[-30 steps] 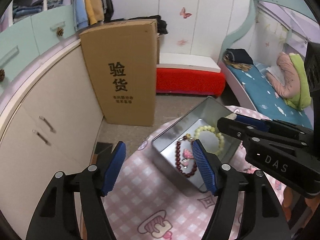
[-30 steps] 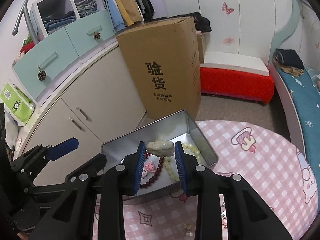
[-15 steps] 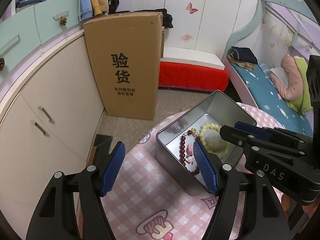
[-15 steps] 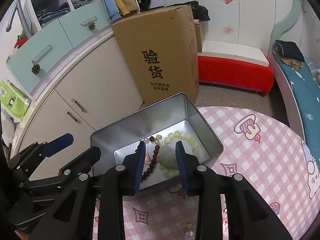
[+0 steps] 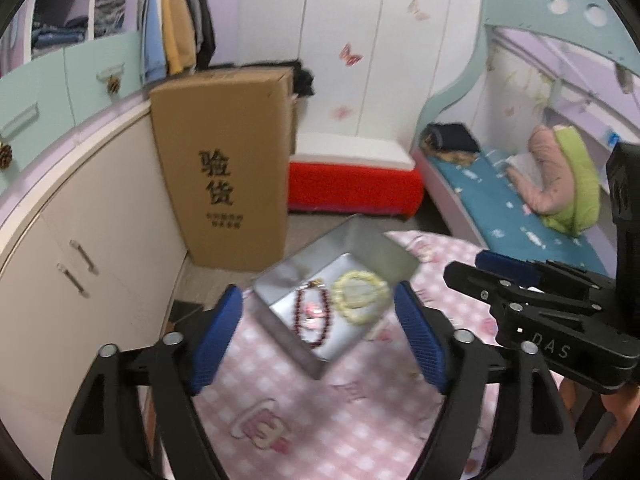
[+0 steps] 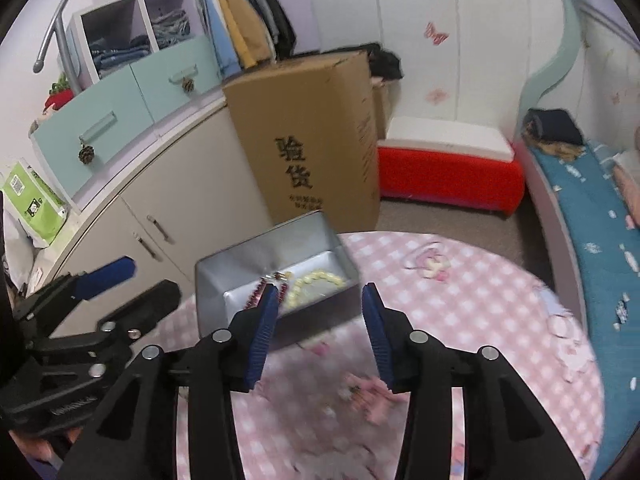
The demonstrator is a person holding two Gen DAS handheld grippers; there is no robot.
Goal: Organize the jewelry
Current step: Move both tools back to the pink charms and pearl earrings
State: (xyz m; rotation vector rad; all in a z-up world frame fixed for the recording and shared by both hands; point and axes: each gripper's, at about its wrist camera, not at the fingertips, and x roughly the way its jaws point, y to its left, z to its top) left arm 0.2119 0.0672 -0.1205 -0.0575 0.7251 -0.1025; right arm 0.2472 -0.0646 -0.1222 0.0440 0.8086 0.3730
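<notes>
Your right gripper (image 6: 318,322) has just been opening and holds nothing between its blue pads, and your left gripper (image 5: 320,336), also just opening wider, is empty too; the tin (image 5: 288,326) lies ahead of and below both, on the pink checked tablecloth (image 5: 320,420), with its long axis running away toward the cardboard box (image 5: 224,168). Inside it the dark red bracelet (image 5: 313,316) lies just beside the pale green bracelet (image 5: 362,292), so the jewelry sits in the tin rather than in either grip. The left wrist view shows both bracelets whole with a pale piece inside the green ring, whereas the right wrist view hides part of them behind the tin's near wall and alone shows a small blurred pink item (image 6: 360,392) on the cloth, nearer your right gripper and likely the next pick.
</notes>
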